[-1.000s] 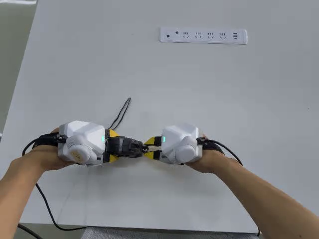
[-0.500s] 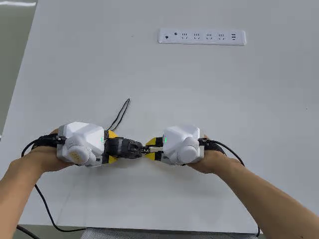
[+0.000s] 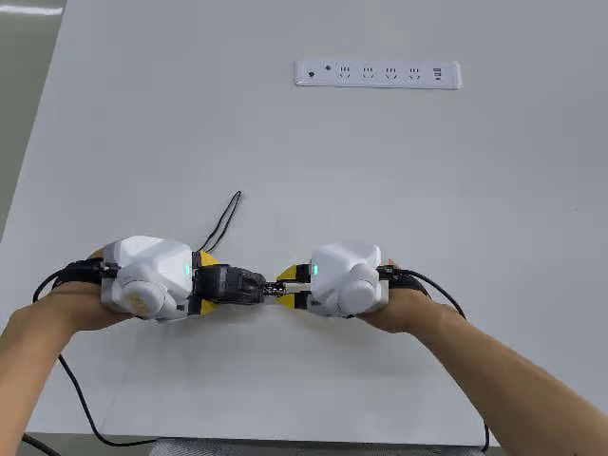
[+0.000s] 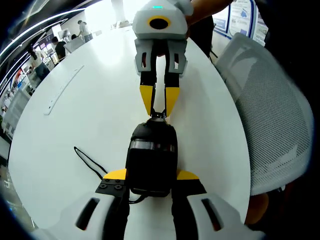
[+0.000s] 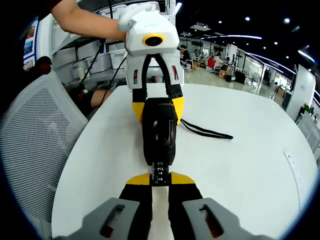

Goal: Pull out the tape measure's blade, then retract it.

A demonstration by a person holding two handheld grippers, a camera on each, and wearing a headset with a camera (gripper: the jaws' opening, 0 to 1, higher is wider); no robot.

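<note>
Tape measure (image 3: pixel 231 284) was near the front of the desk (image 3: pixel 380 190), our left gripper (image 3: pixel 206 283) clamped on its case. Our right gripper (image 3: pixel 285 287) pinched the blade (image 5: pixel 158 172) tip. Only a little blade showed, so we guessed most pulling was left.

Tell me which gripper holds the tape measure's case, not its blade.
The left gripper: its jaws clamp the black case; the right gripper pinches the blade.

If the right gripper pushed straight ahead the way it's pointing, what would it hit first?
The tape measure's case, just beyond the blade the right gripper pinches; the left gripper holds that case.
</note>
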